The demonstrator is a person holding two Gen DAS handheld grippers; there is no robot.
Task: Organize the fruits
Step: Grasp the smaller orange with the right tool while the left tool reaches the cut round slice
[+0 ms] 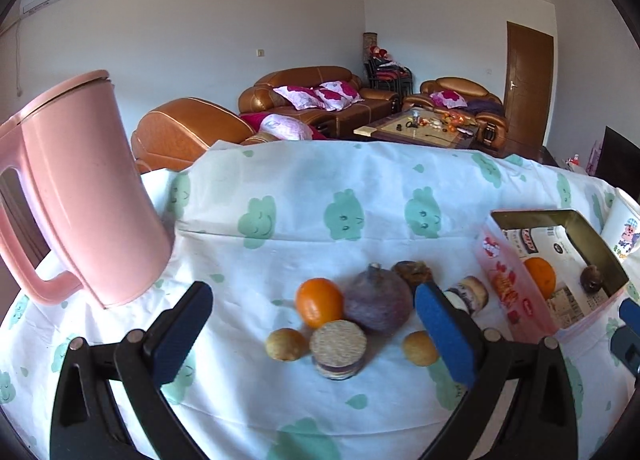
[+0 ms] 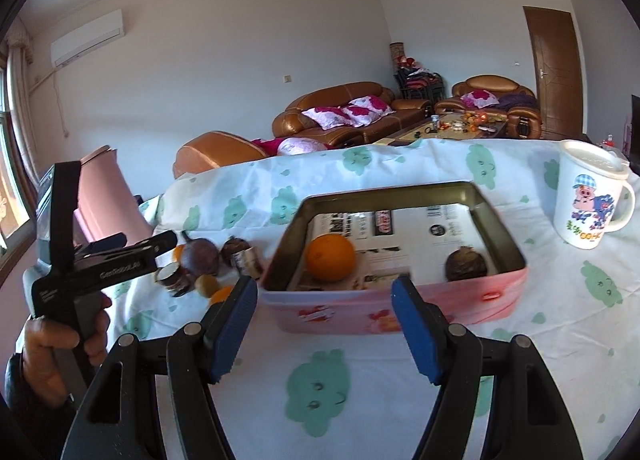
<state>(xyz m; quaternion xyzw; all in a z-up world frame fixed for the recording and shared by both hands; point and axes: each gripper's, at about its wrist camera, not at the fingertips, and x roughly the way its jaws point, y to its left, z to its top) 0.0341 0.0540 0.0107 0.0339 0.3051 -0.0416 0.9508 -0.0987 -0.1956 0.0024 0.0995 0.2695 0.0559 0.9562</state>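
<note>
A loose orange (image 1: 319, 302) sits on the cloud-print tablecloth (image 1: 360, 188), touching a dull purple fruit (image 1: 377, 300) on its right, with two small yellow-brown fruits (image 1: 286, 344) in front and a round cracker-topped stack (image 1: 338, 349) between them. To the right stands the pink tin (image 2: 400, 304), open, lined with printed paper, holding a second orange (image 2: 330, 257) at its left and a dark fruit (image 2: 466, 265) at its right (the two well apart). The left gripper (image 1: 312, 336) hangs over the loose pile, jaws wide and empty. The right gripper (image 2: 324, 326) faces the tin's near wall, jaws about half open, gripping nothing. A pink jug (image 1: 80, 200) stands far left, a cartoon mug (image 2: 592, 200) far right.
</note>
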